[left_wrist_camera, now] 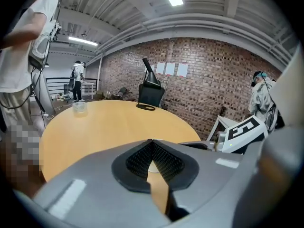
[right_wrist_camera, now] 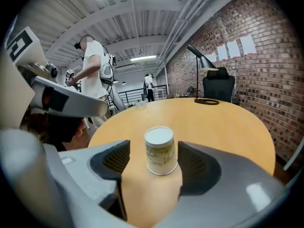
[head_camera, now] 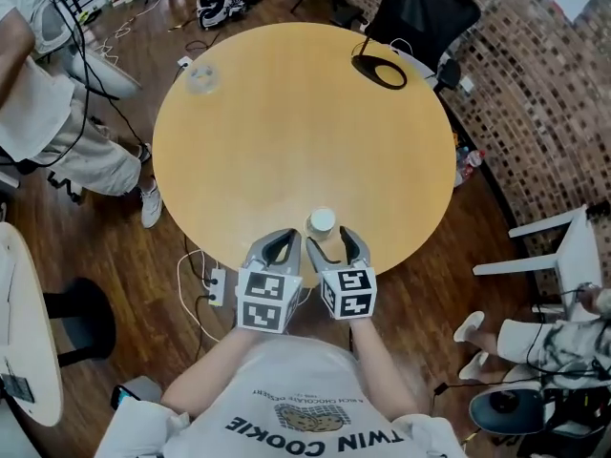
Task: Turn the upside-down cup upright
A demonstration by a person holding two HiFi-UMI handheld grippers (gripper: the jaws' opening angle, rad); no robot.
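Note:
A white paper cup (head_camera: 322,221) stands upside down, base up, near the front edge of the round wooden table (head_camera: 286,132). My right gripper (head_camera: 334,247) is open at that edge. In the right gripper view the cup (right_wrist_camera: 160,151) sits between the two dark pads (right_wrist_camera: 198,169) with a gap on each side, touched by neither. My left gripper (head_camera: 279,249) hangs just left of the cup, beside the right one. In the left gripper view its jaws (left_wrist_camera: 153,148) meet at the tip with nothing between them.
A clear plastic cup (head_camera: 202,77) stands at the table's far left, and a black lamp base (head_camera: 379,71) at the far right with a black chair (head_camera: 420,12) behind. A person (head_camera: 57,132) sits left of the table. A white chair (head_camera: 563,256) is at the right.

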